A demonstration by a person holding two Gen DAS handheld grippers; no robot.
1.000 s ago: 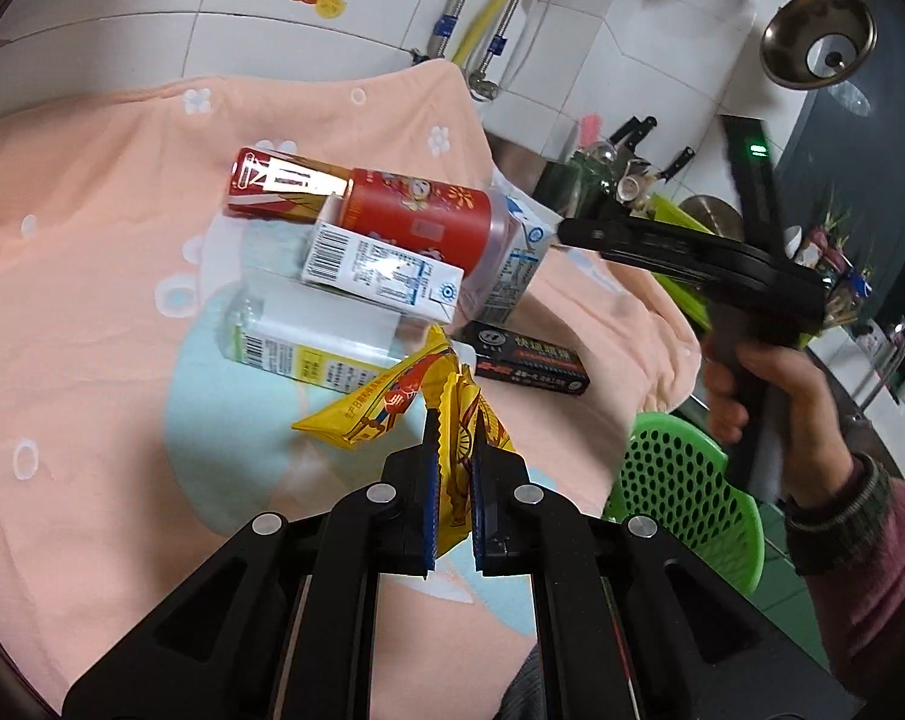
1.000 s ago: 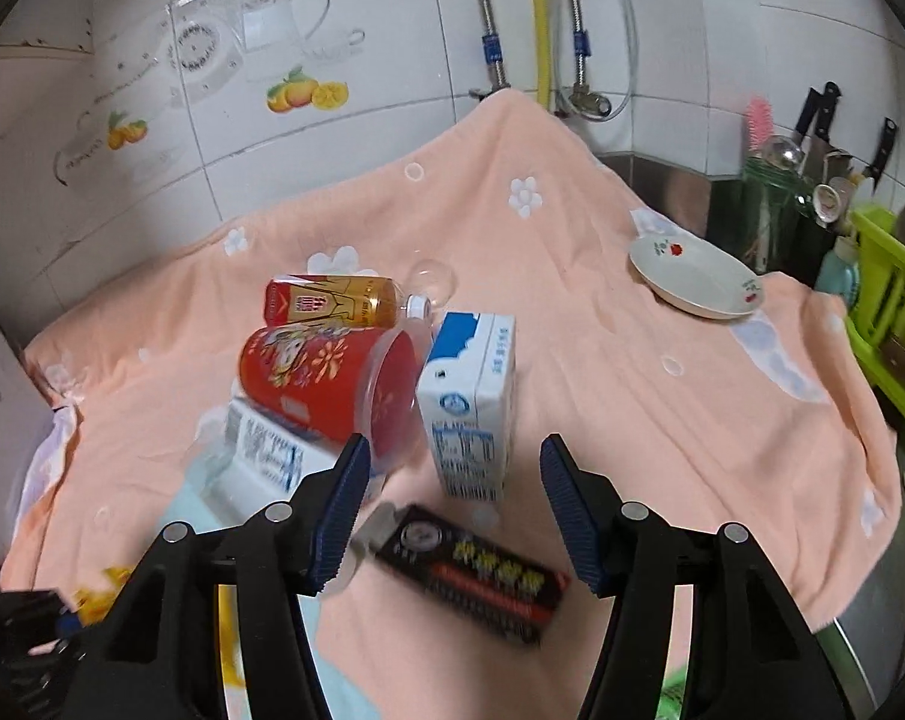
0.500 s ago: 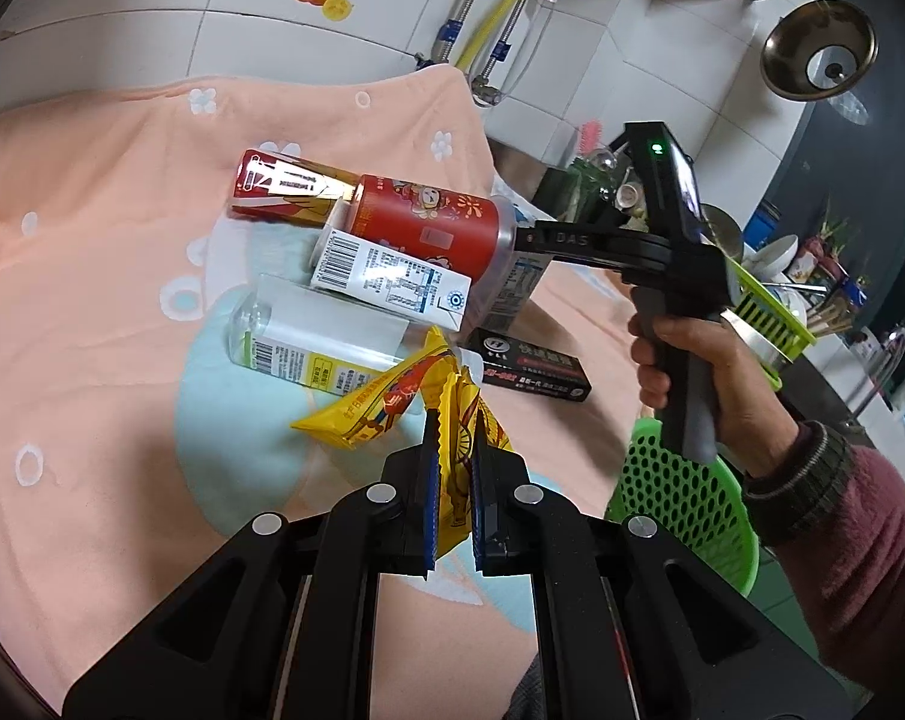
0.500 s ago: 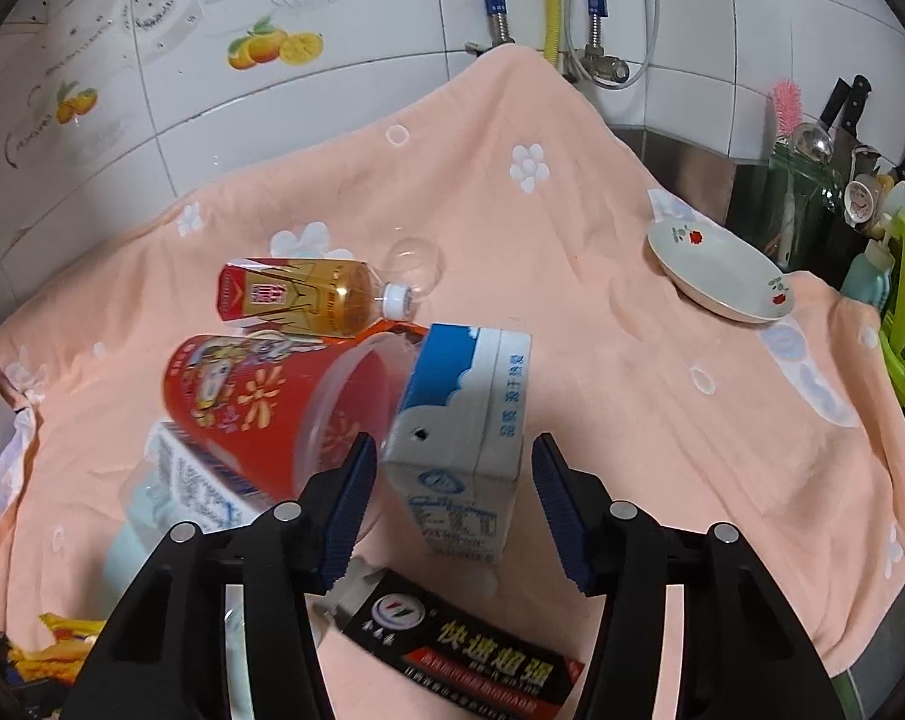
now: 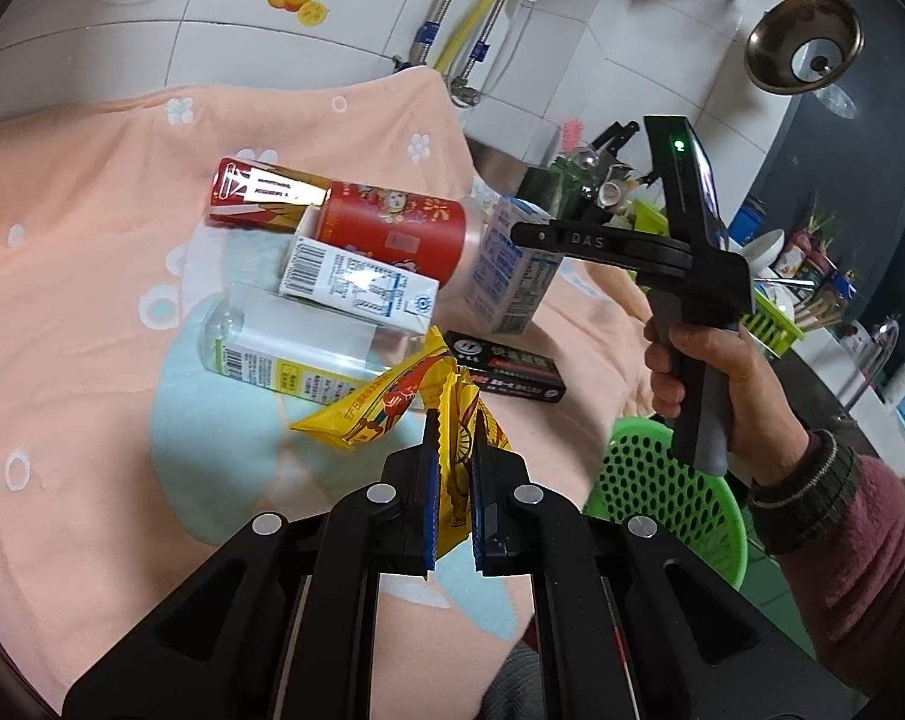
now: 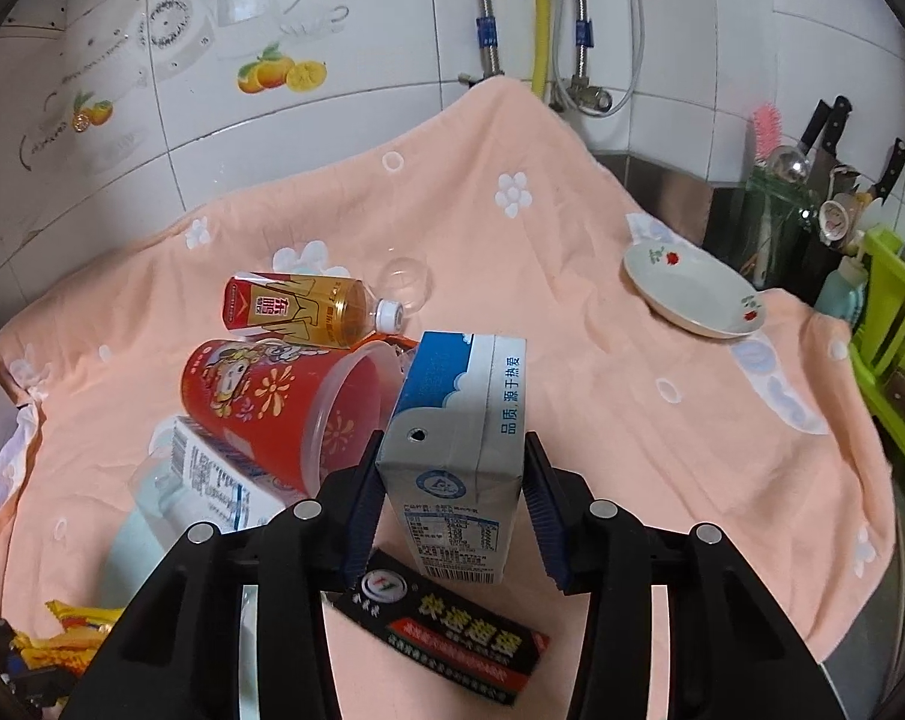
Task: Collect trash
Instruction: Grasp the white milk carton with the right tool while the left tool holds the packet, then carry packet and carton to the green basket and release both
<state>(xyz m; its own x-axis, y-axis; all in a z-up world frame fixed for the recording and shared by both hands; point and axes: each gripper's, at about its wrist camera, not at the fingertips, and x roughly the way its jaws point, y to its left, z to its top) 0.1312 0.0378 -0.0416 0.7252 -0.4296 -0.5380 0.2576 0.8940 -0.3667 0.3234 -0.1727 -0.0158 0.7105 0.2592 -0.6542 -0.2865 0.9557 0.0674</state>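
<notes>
1. While we count the trash on the surface [image 6: 602,312], draped in a soft peach cloth with white flowers, we find two milk cartons, two bottles, one red cup, one black box and a bunch of yellow wrappers.
2. The upright milk carton [image 6: 458,450] is a blue-and-white paper box; the second carton [image 5: 356,282] lies flat under the red cup [image 6: 272,402], a smooth plastic cone tipped on its side.
3. The tea bottle [image 6: 302,309] is clear plastic with a red label and white cap, lying down behind the cup; the clear bottle [image 5: 290,348] with a yellow-edged label lies nearest the wrappers.
4. The black box [image 6: 452,630] is flat, glossy and rectangular, lying in front of the upright carton.
5. Our left claw [image 5: 452,474] is clenched on the crinkled yellow wrappers [image 5: 392,402], as it was a second ago.
6. Our right claw [image 6: 452,516] has moved forward since then; its blue ribbed fingers [image 6: 539,510] now flank the upright carton, pressed against or just beside its sides, so we cannot tell whether it grips.
7. One white plate [image 6: 692,294] sits well apart to the right, and one green perforated basket [image 5: 662,510] stands below the surface's edge.
</notes>
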